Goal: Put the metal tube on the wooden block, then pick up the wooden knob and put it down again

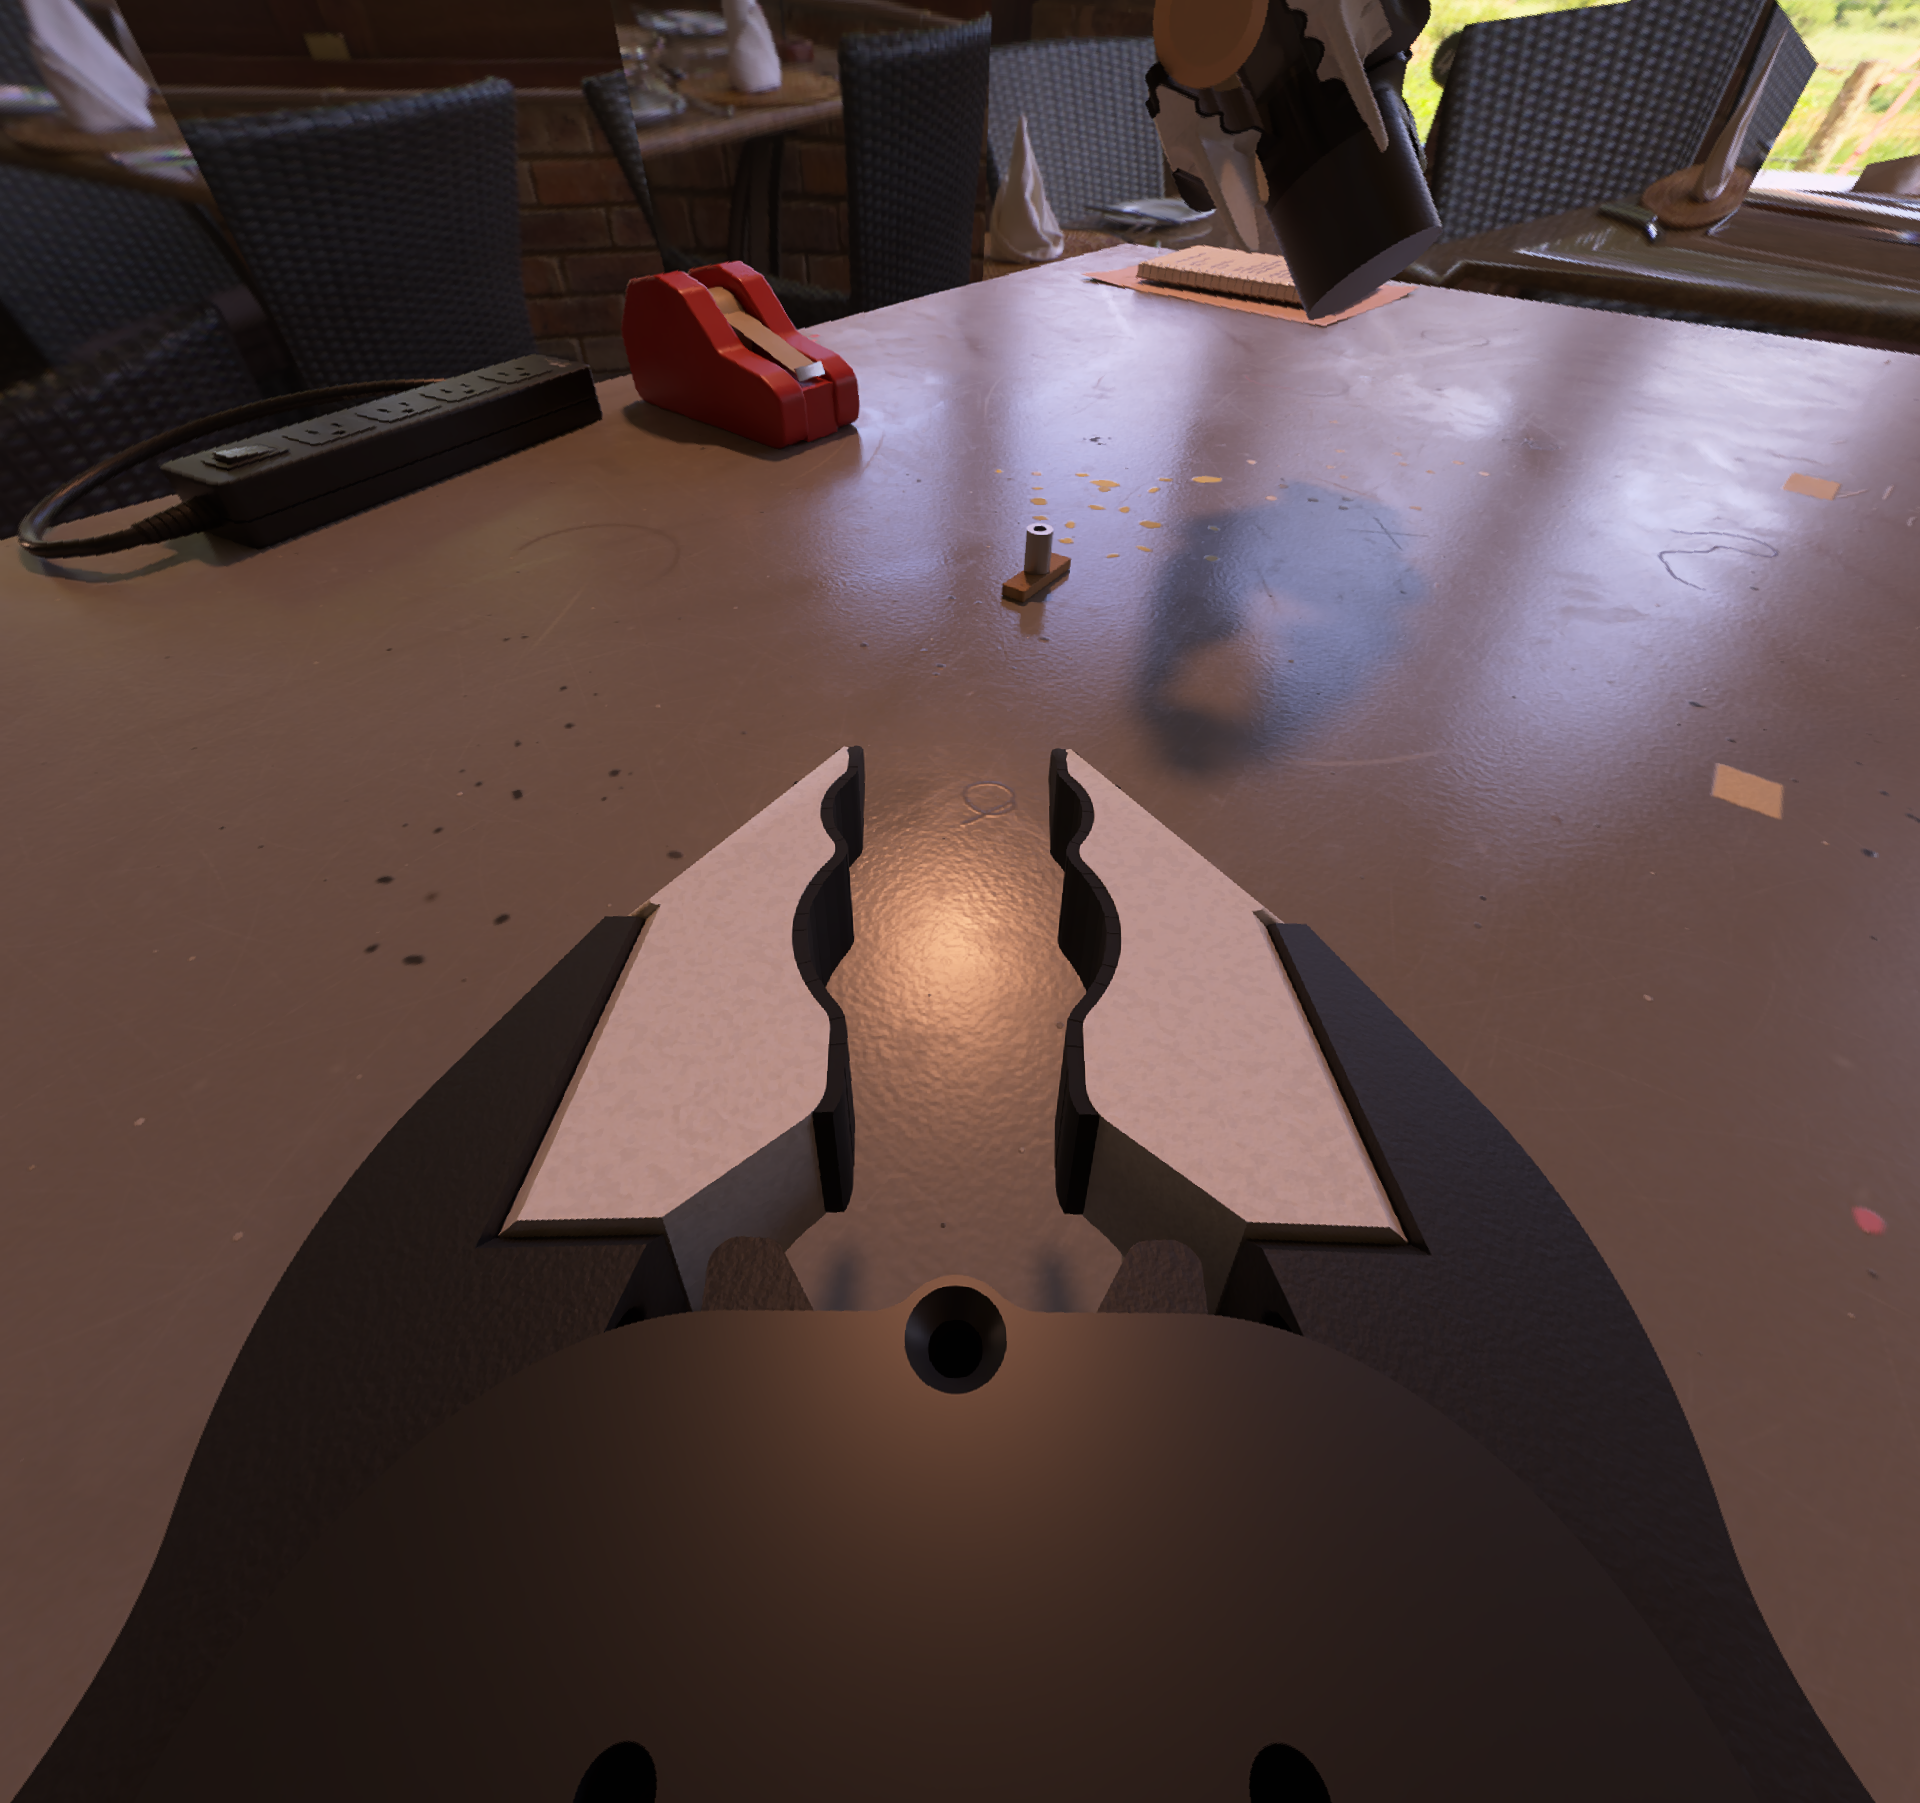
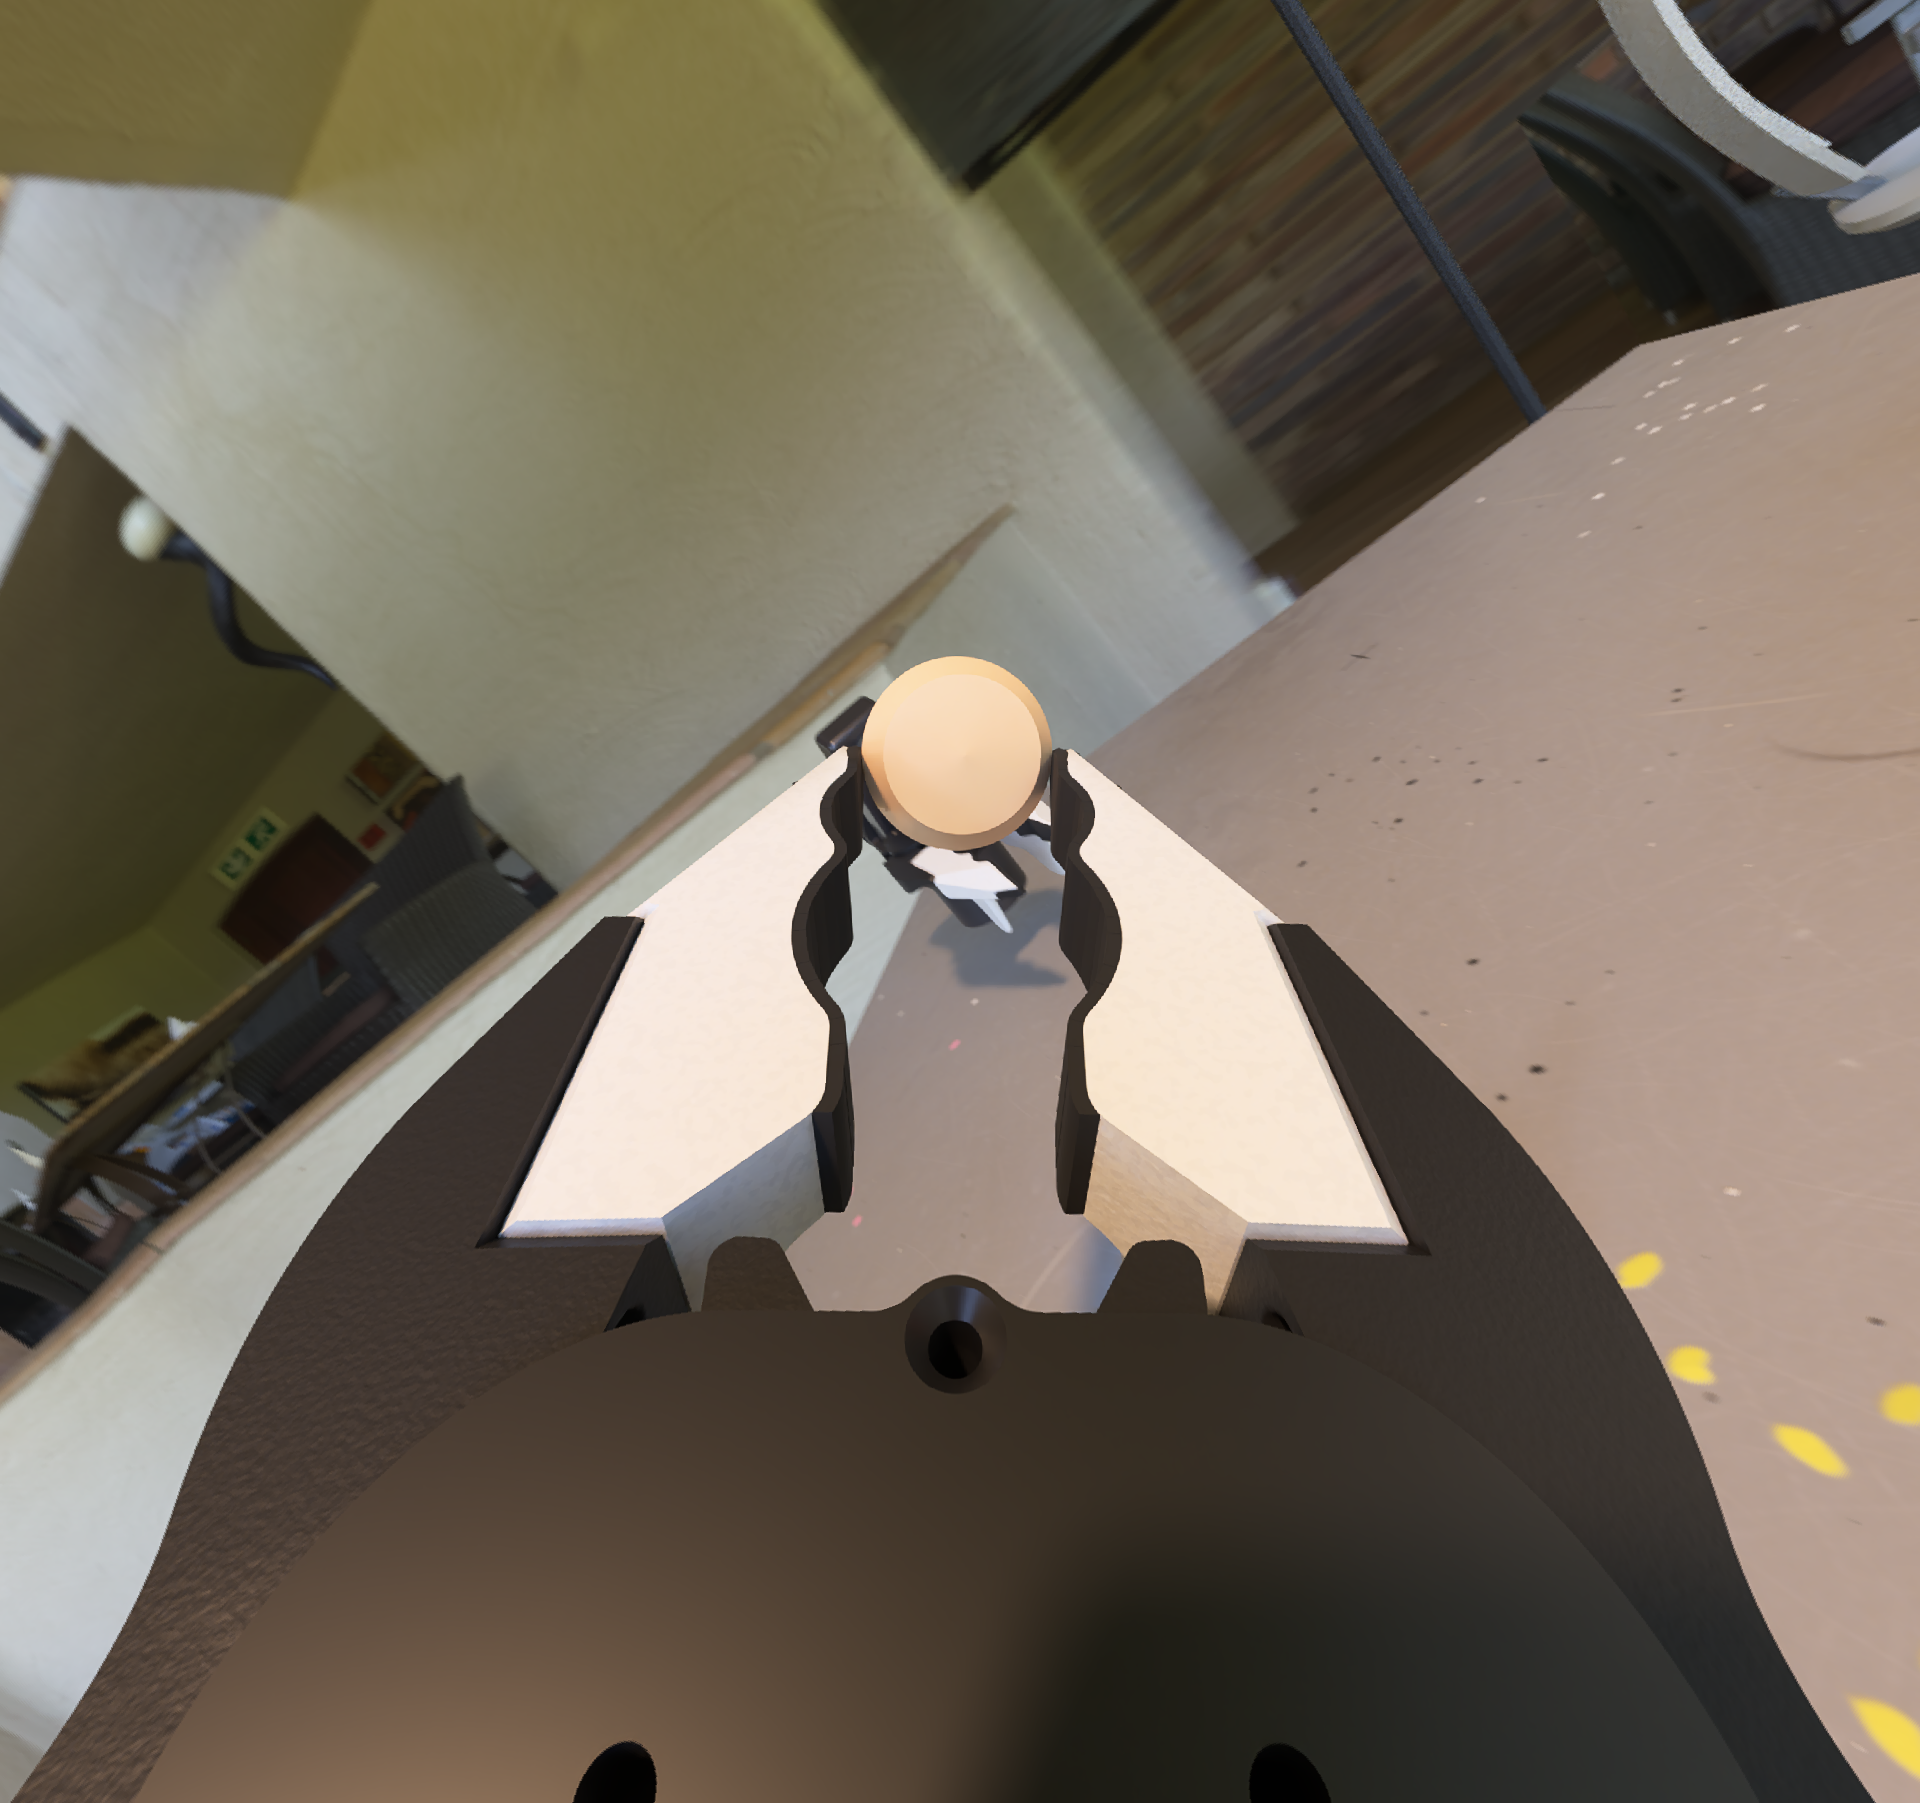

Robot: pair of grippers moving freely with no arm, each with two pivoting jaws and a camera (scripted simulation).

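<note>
A: How are the left tongs [image 1: 954, 766] set?
B: Released, empty, held low over the worktop [image 1: 1455, 922]. The tube [image 1: 1039, 548] is seen upright on the block [image 1: 1036, 579].
A: And the knob [image 2: 954, 747]?
B: Clamped at the tips of the right tongs [image 2: 954, 777], raised and tilted. It is judged light, stiff, smooth and best gripped across its width.

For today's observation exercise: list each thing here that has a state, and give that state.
Metal tube: upright on the wooden block.
Wooden knob: held in the air.
Right hand-held gripper: shut on the knob.
Left hand-held gripper: open, empty.
Tape dispenser: resting on table.
</note>
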